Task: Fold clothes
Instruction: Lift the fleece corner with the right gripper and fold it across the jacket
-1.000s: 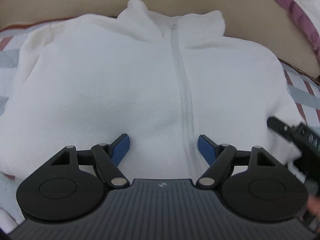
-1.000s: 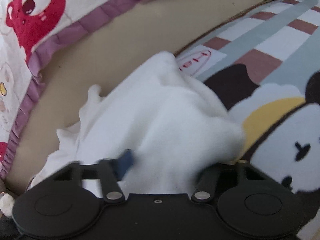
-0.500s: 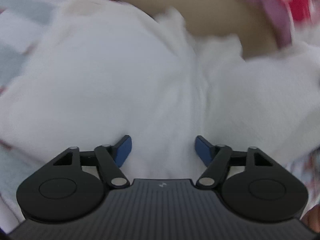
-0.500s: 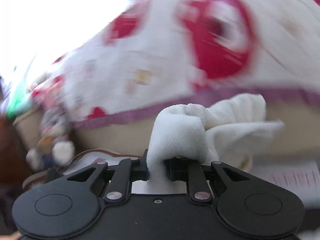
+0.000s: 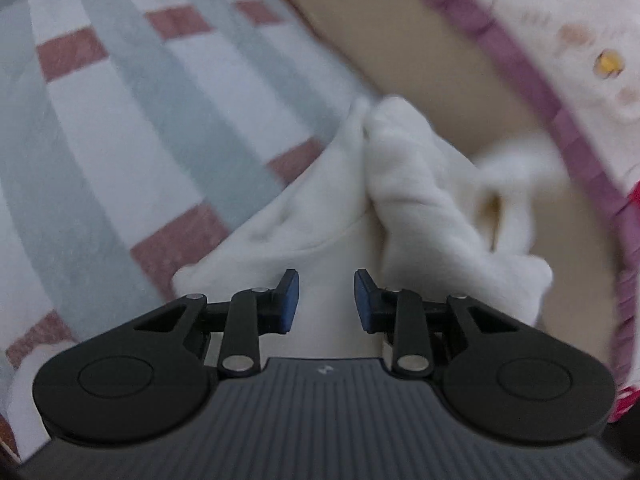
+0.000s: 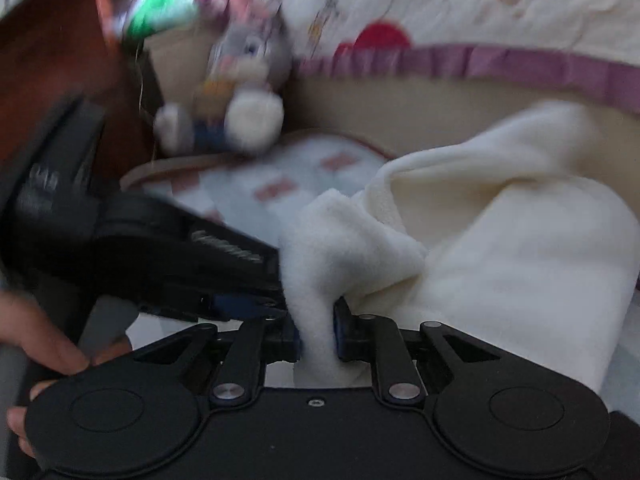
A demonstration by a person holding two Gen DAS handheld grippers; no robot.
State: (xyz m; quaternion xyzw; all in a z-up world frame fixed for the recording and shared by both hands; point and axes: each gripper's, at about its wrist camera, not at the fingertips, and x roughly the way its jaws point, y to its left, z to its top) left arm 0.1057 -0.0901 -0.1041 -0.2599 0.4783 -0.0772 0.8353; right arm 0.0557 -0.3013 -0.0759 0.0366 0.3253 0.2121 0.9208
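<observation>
One white fleece zip jacket is lying bunched on the checked bedsheet, against the beige mattress edge and purple-frilled quilt; open sheet is showing beyond the jacket's left edge. The left gripper is tilting downward, its blue pads narrowly parted, having just been closing, fleece lying between them without visible contact. The right gripper is clamping a fold of the jacket. One grey plush toy is sitting behind. A bare hand is gripping the left tool.
</observation>
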